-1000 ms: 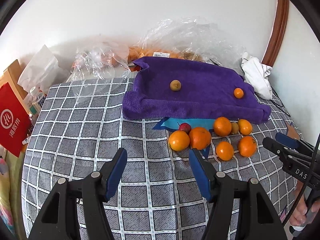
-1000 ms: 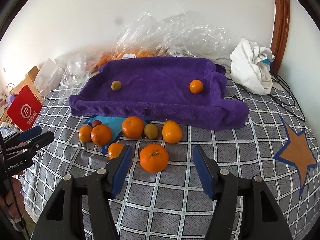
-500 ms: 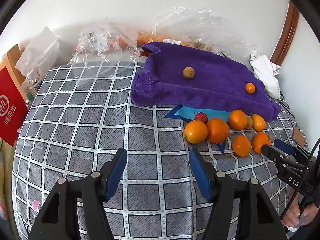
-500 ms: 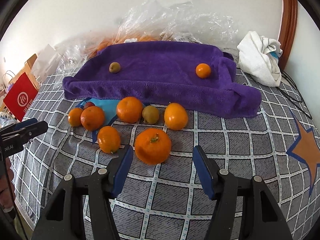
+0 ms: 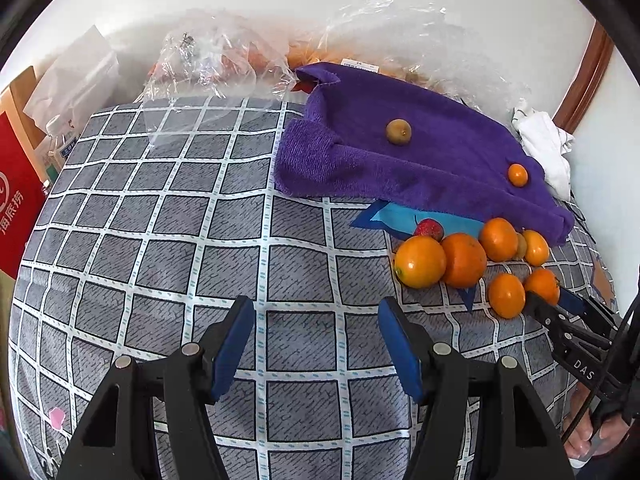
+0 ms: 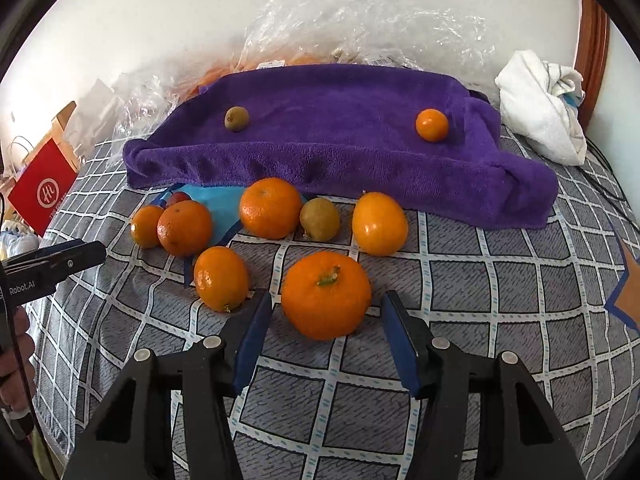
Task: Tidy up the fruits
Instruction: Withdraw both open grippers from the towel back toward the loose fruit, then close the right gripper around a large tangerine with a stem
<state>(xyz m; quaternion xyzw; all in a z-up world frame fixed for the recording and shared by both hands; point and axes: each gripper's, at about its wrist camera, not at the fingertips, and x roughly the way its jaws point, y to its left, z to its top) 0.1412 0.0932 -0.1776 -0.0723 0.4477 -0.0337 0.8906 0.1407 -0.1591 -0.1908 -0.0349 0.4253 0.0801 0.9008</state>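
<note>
A purple towel (image 6: 340, 128) lies at the back of the checked cloth, holding a small kiwi (image 6: 237, 118) and a small orange (image 6: 431, 125). In front of it sit several oranges, a kiwi (image 6: 320, 219) and a strawberry (image 5: 429, 229). My right gripper (image 6: 326, 334) is open, its fingers on either side of a large orange (image 6: 326, 294) with a green stem. My left gripper (image 5: 316, 340) is open and empty over bare cloth, left of the fruit cluster (image 5: 464, 258).
Clear plastic bags (image 6: 360, 20) lie behind the towel. A white cloth (image 6: 540, 104) sits at the back right. A red bag (image 5: 16, 204) and boxes stand at the left edge. A blue patch (image 6: 216, 204) lies under the fruit.
My right gripper moved forward until its open fingers flank the large orange. My left gripper moved left and forward, so the fruit sits further right in its view.
</note>
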